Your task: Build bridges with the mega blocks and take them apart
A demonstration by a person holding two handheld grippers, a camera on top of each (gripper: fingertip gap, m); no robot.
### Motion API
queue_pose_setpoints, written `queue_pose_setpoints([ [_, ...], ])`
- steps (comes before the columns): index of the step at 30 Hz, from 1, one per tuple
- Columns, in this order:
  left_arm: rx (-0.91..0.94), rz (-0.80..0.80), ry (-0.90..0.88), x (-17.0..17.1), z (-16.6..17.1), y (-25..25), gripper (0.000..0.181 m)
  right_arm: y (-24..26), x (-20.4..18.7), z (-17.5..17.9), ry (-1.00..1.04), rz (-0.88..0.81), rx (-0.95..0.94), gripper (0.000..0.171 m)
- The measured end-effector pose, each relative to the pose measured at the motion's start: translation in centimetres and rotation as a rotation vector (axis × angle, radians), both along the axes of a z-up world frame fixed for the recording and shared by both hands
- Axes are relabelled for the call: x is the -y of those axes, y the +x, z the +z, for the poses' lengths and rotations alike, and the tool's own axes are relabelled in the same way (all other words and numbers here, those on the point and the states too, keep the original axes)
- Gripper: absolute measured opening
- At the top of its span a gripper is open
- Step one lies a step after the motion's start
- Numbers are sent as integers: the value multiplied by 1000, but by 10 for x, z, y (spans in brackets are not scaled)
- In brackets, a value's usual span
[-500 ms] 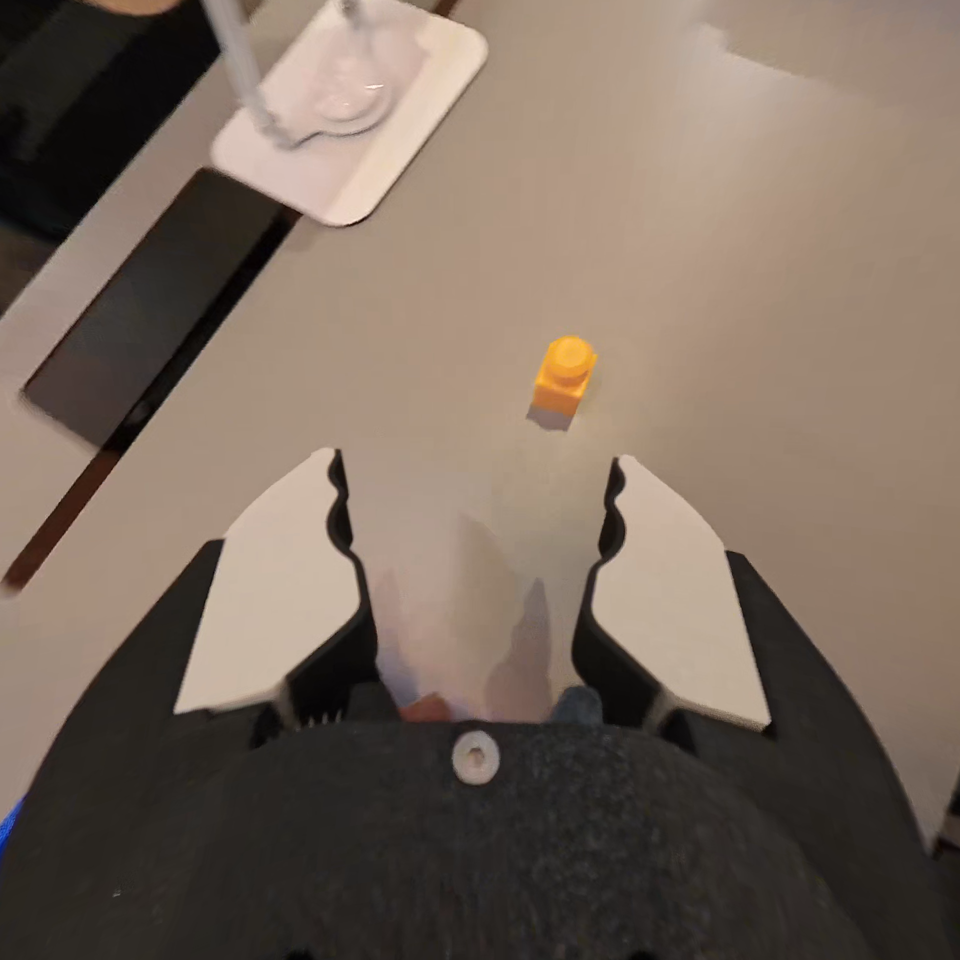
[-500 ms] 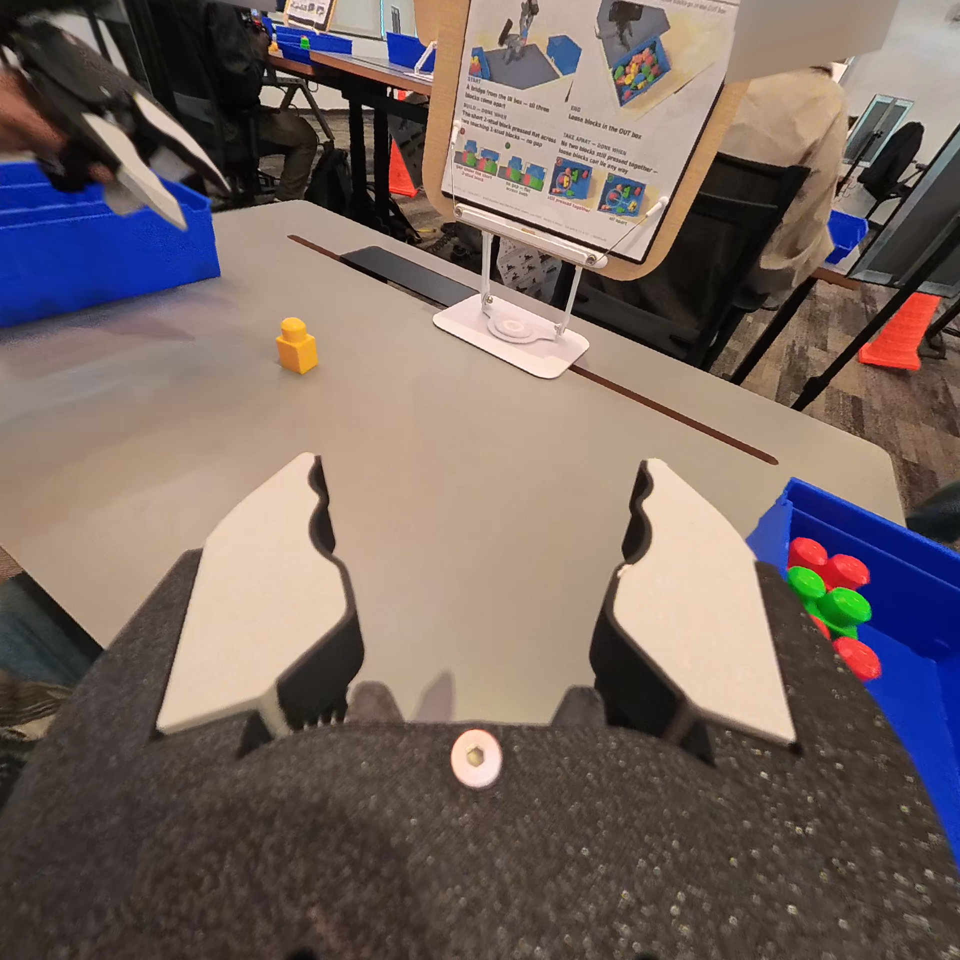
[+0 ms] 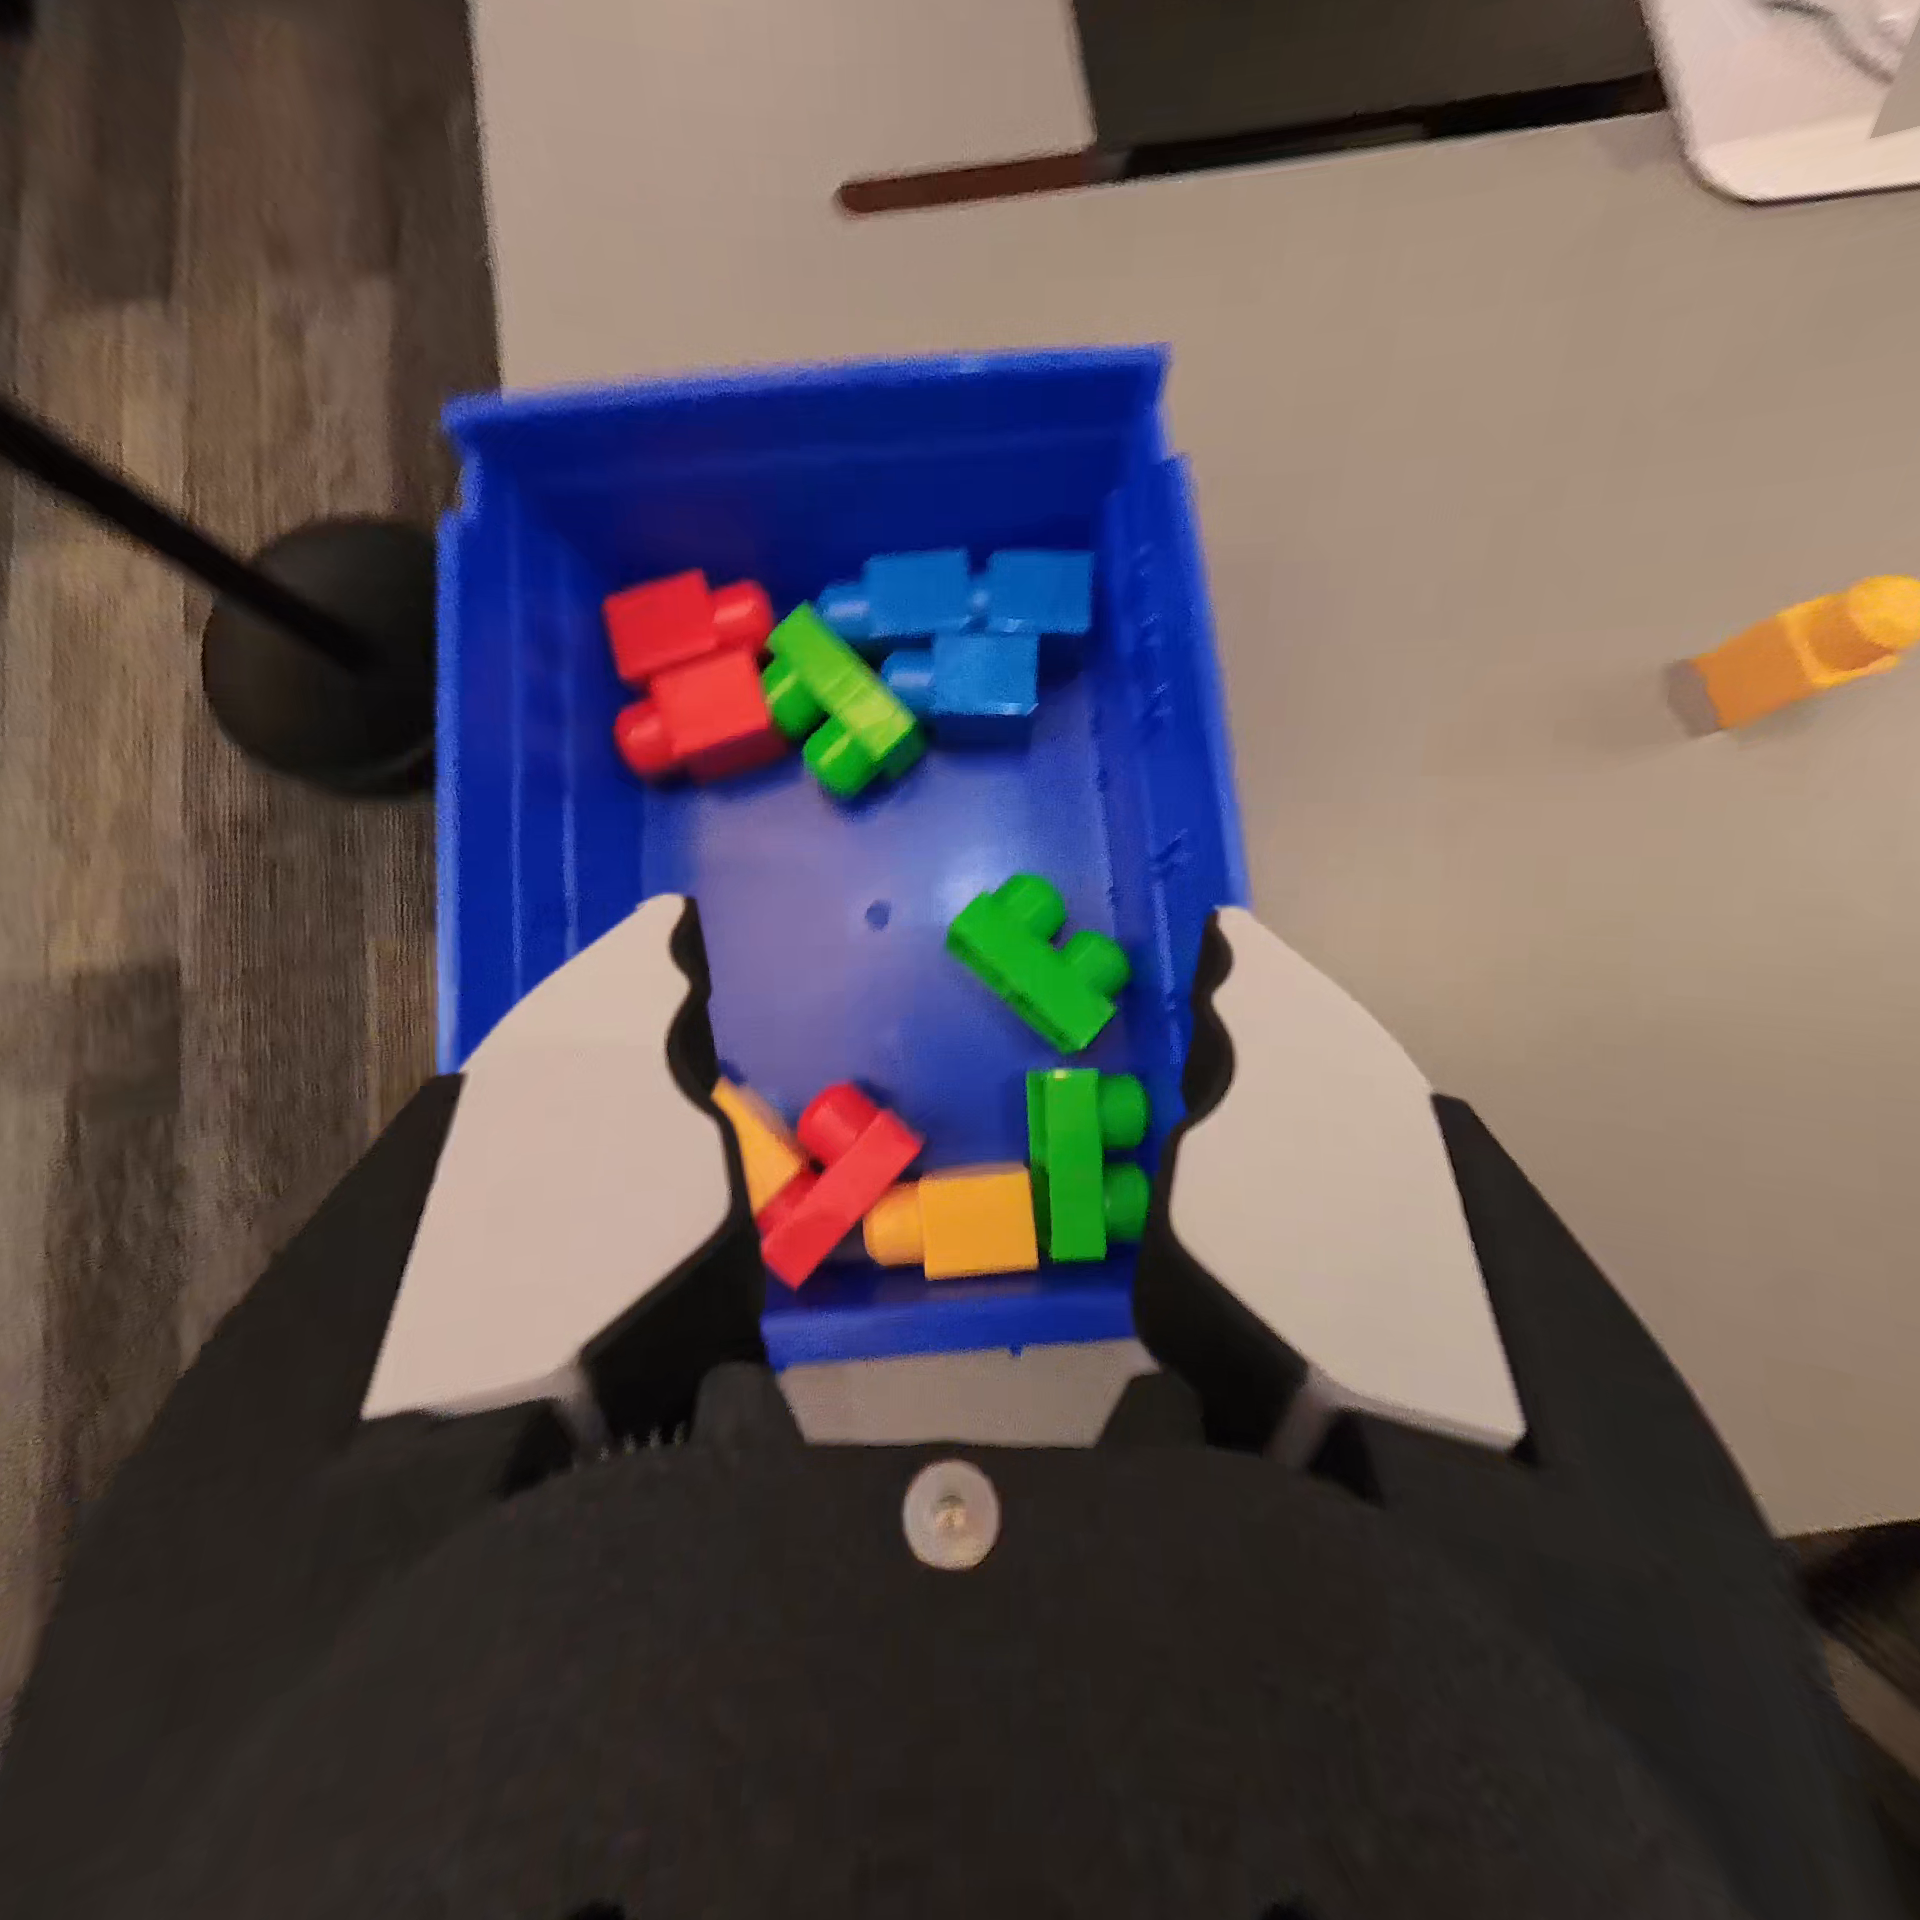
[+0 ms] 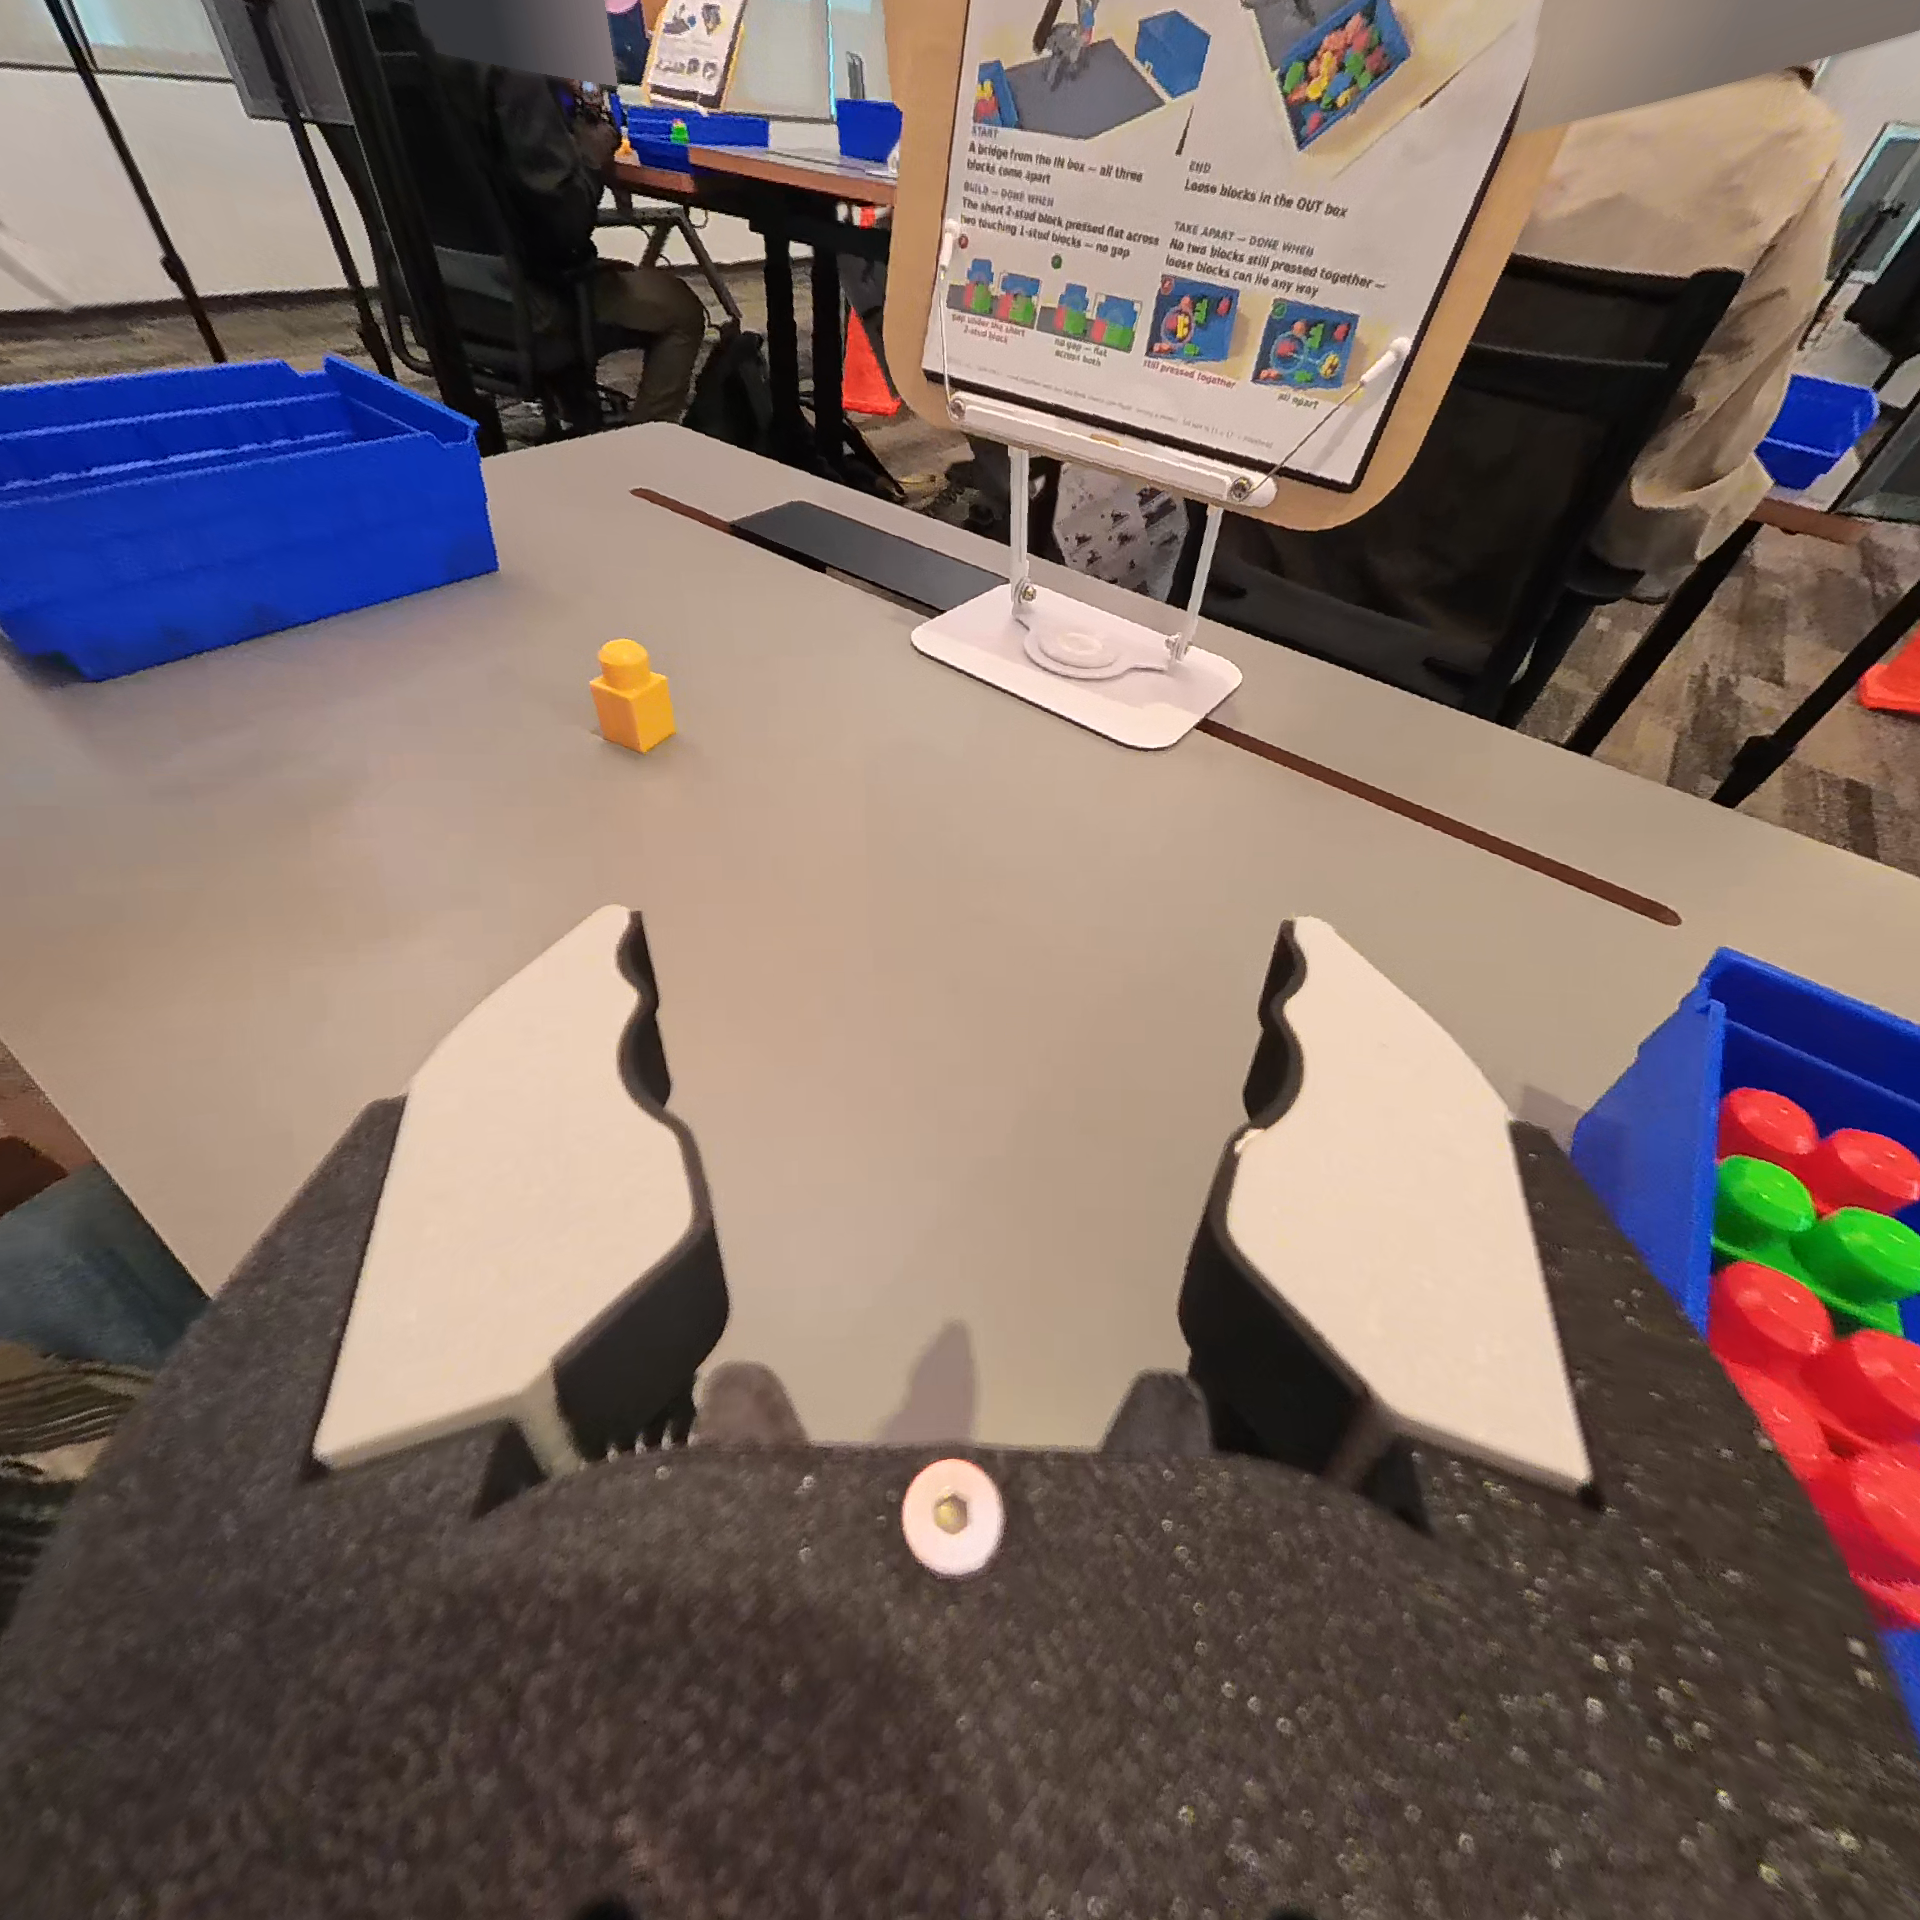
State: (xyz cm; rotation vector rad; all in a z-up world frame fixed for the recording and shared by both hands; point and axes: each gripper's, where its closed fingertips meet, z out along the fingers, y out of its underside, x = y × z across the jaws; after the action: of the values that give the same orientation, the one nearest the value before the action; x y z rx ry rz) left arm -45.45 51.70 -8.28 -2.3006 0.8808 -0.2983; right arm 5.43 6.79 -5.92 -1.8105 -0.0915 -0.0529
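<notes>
Swung from the small yellow plastic block [image 3: 1808,655], left hand-held gripper [image 3: 945,977] hovers wide open, empty, directly above the blue plastic bin [image 3: 831,416], likely selecting; right hand-held gripper [image 4: 956,997] open, empty.

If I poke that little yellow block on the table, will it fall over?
Probably not easily. The yellow block stands upright on a flat square base, so it should slide across the smooth table. Poked high on its stud, it might tip.
</notes>
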Motion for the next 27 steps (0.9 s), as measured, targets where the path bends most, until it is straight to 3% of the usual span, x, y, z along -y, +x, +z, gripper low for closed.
queue_pose_setpoints([
  [7,-13,242,-220,9,-42,-55,62,8,0,-4,6,19,-16,110],
  [15,-200,431,-391,16,-74,-82,60,14,3,-13,22,38,-54,109],
  [22,15,533,-509,13,-83,-66,53,18,8,-17,39,55,-75,109],
  [27,21,597,-521,9,-92,-71,50,20,12,-17,48,58,-77,109],
])
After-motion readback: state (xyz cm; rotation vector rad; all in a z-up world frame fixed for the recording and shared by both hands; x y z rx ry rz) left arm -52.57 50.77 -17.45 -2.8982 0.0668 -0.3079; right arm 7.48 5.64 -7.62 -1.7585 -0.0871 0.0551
